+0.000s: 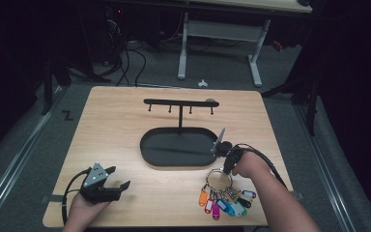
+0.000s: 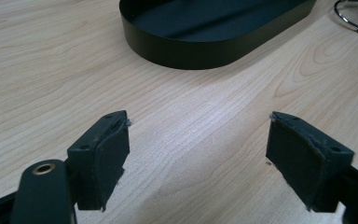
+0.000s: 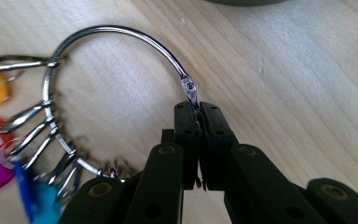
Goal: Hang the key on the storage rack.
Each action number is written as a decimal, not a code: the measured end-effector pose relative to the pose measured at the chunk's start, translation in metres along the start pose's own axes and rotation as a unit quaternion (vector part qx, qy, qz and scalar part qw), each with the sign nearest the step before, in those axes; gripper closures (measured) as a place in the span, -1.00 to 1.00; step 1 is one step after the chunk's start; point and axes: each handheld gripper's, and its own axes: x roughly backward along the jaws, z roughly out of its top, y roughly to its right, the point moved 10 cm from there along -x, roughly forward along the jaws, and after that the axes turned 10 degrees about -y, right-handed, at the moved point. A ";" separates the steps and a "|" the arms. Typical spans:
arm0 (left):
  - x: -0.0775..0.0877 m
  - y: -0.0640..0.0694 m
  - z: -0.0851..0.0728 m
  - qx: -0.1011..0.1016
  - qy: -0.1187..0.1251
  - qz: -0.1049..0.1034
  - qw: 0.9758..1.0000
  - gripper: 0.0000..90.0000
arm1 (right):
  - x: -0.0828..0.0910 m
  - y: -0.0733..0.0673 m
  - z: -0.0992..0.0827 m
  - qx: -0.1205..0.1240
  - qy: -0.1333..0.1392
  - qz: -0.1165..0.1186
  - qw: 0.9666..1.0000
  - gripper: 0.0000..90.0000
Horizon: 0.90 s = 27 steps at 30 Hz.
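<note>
scene: a light wooden table (image 1: pixel 125 125) under dim light, with a person's forearms reaching in from the near edge, one two-jaw gripper in each hand.
right gripper (image 3: pixel 198 108): clenched on the wire of a large metal key ring (image 3: pixel 121 35), just below the ring's clasp; in the right gripper view the two black jaws meet with the thin wire pinched between their tips.
key ring: lies flat on the table at the near right, just in front of the oval tray (image 1: pixel 174 147) and apart from its rim; in the high view the ring (image 1: pixel 218 178) sits directly under the right hand (image 1: pixel 249 164).
tags: a fan of coloured plastic key tags (image 1: pixel 227 203) hangs off the ring's near side on small clips, spread toward the table's front edge; orange, pink, blue, teal, white and black ones are visible.
left gripper (image 2: pixel 198 135): released, jaws standing wide apart with bare wood between the pads; it rests low at the near left of the table, well apart from the ring, grey three-cornered plate (image 1: pixel 95 175) on top.
tray: a shallow black oval dish at mid-table, a slim post rising from its back edge to a horizontal hook bar (image 1: pixel 180 102) carrying four small pegs.
background: grey floor, cables and the legs of a second desk (image 1: pixel 222 34) beyond the table.
</note>
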 end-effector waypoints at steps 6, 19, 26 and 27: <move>0.000 0.001 0.000 -0.004 -0.001 0.000 1.000 -0.51 | 0.022 0.001 -0.012 -0.017 0.027 0.001 1.000 0.94; 0.000 0.002 0.000 -0.004 -0.005 -0.002 1.000 -0.51 | 0.046 0.001 -0.022 -0.027 0.048 -0.005 0.998 0.94; 0.000 0.002 0.000 -0.004 -0.003 -0.002 1.000 -0.51 | 0.054 0.002 -0.024 -0.024 0.049 -0.011 0.998 0.95; -0.001 0.002 0.000 -0.003 -0.001 -0.001 1.000 -0.51 | 0.055 0.001 -0.024 -0.029 0.050 -0.009 0.998 0.95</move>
